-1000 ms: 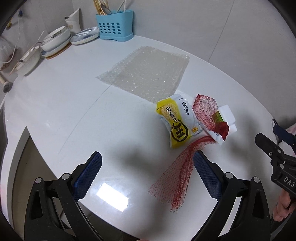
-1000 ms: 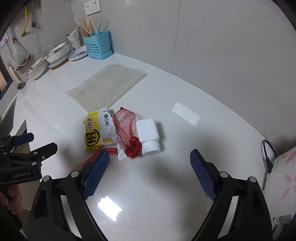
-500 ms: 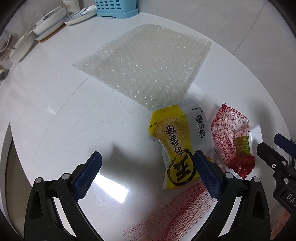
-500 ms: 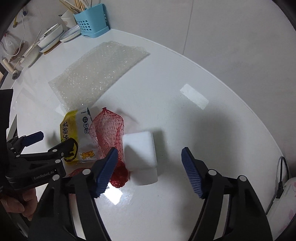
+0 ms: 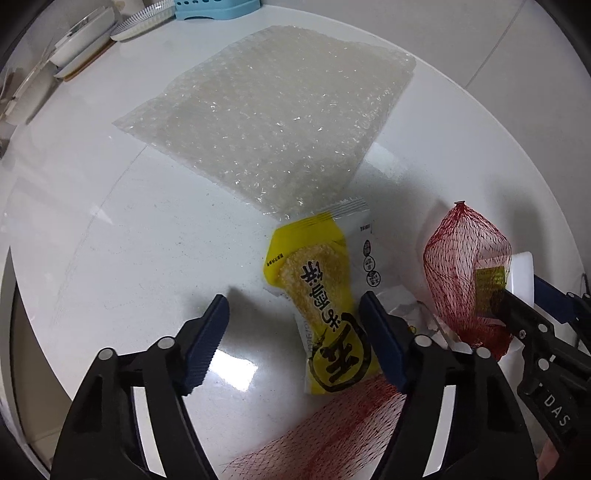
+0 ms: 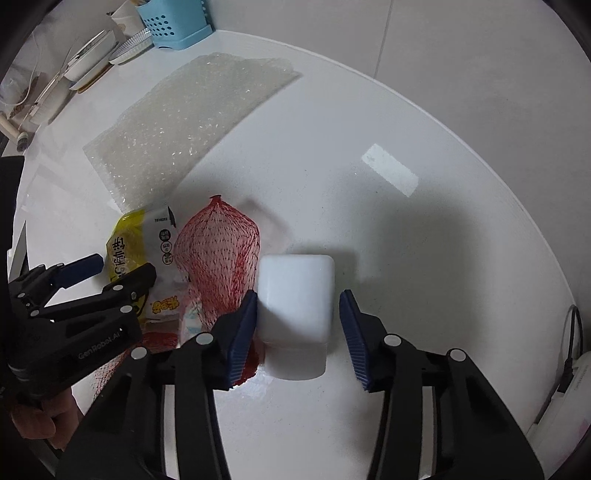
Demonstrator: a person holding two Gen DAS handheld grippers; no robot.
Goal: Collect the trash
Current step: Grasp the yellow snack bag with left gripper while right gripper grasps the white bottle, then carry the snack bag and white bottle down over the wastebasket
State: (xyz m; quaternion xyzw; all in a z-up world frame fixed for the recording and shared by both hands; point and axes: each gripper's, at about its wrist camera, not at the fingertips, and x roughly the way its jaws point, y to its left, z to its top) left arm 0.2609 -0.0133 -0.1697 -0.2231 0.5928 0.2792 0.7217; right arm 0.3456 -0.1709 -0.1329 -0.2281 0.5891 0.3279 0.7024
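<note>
A white round table (image 5: 110, 229) carries the trash, listed from largest to smallest. One clear rectangular bubble-wrap sheet (image 5: 273, 122) lies flat toward the far side, untouched by either tool. One red plastic mesh net bag (image 6: 218, 251) lies between the two grippers, its knotted tip pointing away and its loose tail trailing toward the near edge. One yellow-and-white printed snack wrapper (image 5: 325, 306) lies with its long axis running away from the viewer, slightly slanted, its far end just touching the bubble wrap. One white squarish plastic bottle (image 6: 295, 299) lies on its side, long axis in line with the fingers, cap end nearest the camera. The right gripper (image 6: 298, 332) straddles this bottle and its jaws are closing: the left pad touches or nearly touches the bottle wall, the right pad stands just clear, so no grip is made yet. The left gripper (image 5: 295, 339) is also closing, with the wrapper's near part lying between the jaws against the right-hand pad; the left-hand pad is well apart from it over bare tabletop. Judged from this layout, the right hand is the nearer to the bottle and the left to the wrapper. At the far rim stand one blue perforated utensil holder (image 6: 173, 22) and several stacked dishes (image 6: 92, 59), count uncertain.
</note>
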